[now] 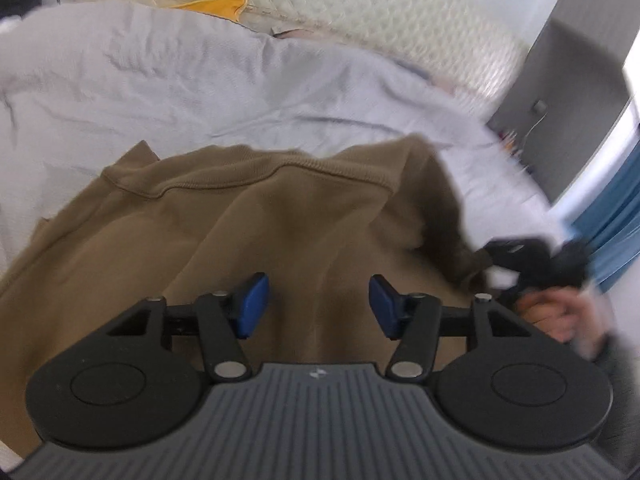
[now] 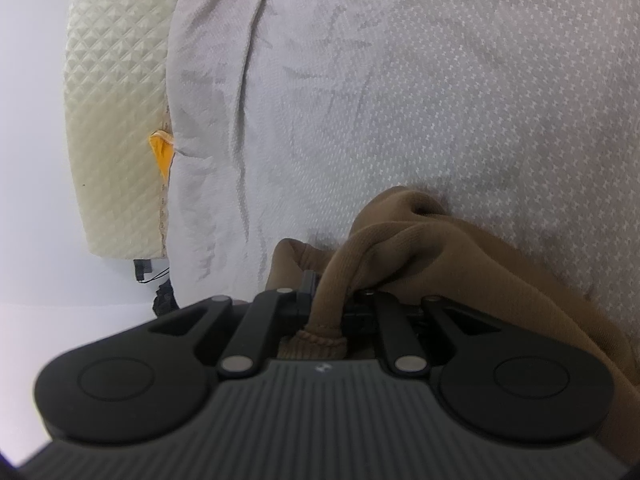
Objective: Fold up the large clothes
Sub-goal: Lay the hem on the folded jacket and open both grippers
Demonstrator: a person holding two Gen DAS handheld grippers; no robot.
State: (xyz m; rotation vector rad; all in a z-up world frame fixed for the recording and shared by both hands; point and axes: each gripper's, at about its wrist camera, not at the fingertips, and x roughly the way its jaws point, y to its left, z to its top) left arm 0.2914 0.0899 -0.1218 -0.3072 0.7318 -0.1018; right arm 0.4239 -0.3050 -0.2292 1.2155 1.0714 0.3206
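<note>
A brown sweatshirt (image 1: 248, 232) of thick, soft knit lies spread on the bed (image 1: 160, 92), over a pale grey sheet with a fine dotted weave. In the left wrist view its ribbed band runs as a raised seam across the cloth on the far side, and the body falls toward the camera in long, shallow folds. Its right side is lifted and bunched into a dark, drooping fold.

The left gripper (image 1: 318, 306) hovers over the middle of the garment, released: its blue pads (image 1: 252, 304) stand apart with nothing between them.

The right gripper (image 2: 326, 304) is clenched on a ribbed edge of the sweatshirt (image 2: 480, 264); the cloth is gathered into a thick roll that passes between the jaws, with a knitted cuff-like end bulging out behind them. In the left view a hand (image 1: 560, 312) holds this gripper near the bed's right edge.

A cream quilted mattress (image 2: 116, 120) shows past the sheet's far edge, with a bit of yellow cloth (image 1: 218, 4) on it.
</note>
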